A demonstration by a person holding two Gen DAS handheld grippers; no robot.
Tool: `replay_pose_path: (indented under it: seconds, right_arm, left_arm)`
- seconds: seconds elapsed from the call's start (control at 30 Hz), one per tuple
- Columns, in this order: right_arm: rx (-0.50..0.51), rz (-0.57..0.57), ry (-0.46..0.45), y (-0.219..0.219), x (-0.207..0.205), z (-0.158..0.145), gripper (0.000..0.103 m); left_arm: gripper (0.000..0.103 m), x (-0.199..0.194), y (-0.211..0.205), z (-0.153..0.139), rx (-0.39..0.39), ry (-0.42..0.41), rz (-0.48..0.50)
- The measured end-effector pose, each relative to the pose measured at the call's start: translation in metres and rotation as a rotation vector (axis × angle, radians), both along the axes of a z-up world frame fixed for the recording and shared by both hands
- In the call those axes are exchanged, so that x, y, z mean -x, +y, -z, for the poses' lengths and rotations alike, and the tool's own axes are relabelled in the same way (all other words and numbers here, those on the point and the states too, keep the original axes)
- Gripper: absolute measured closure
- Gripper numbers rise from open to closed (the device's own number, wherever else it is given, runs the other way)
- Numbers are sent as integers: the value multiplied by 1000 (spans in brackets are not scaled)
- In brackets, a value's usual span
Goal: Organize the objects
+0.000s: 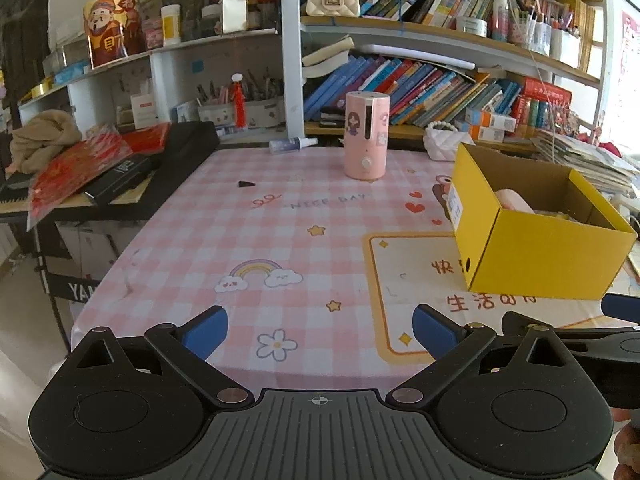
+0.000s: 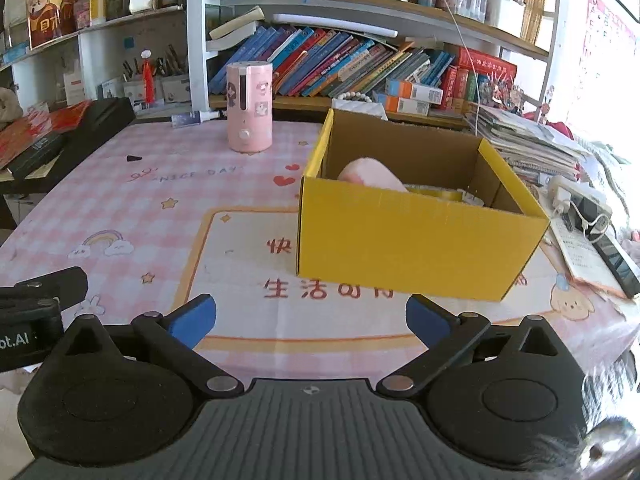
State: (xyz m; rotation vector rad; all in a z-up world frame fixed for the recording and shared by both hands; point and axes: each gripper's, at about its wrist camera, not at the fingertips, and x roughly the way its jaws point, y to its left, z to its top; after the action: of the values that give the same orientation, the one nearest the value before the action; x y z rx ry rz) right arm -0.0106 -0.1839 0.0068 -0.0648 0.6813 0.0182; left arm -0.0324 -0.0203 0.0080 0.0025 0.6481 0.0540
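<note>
Both claws, left claw (image 1: 320, 330) and right claw (image 2: 310, 318), gape empty; open yellow cardboard box (image 2: 412, 240) sits just beyond the right one on the desk (image 1: 248, 240)

A table (image 2: 168, 216) under a pink checked cloth printed with a rainbow, stars, hearts and red characters; on it an open yellow cardboard box (image 2: 404, 240) toward the right; a pink cylindrical device (image 2: 250, 110) upright near the far edge; a small spray bottle (image 1: 292, 145) lying on its side just left of it; a small black piece (image 1: 246, 184) alone on the cloth, nearer the left.
</note>
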Motion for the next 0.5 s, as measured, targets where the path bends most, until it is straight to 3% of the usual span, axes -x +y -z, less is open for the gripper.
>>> replay_pose_path:
  seconds: [0.5]
  right_arm:
    - [0, 35, 40, -2, 22, 5, 0]
  left_arm:
    - [3, 22, -7, 0, -27, -16, 17]
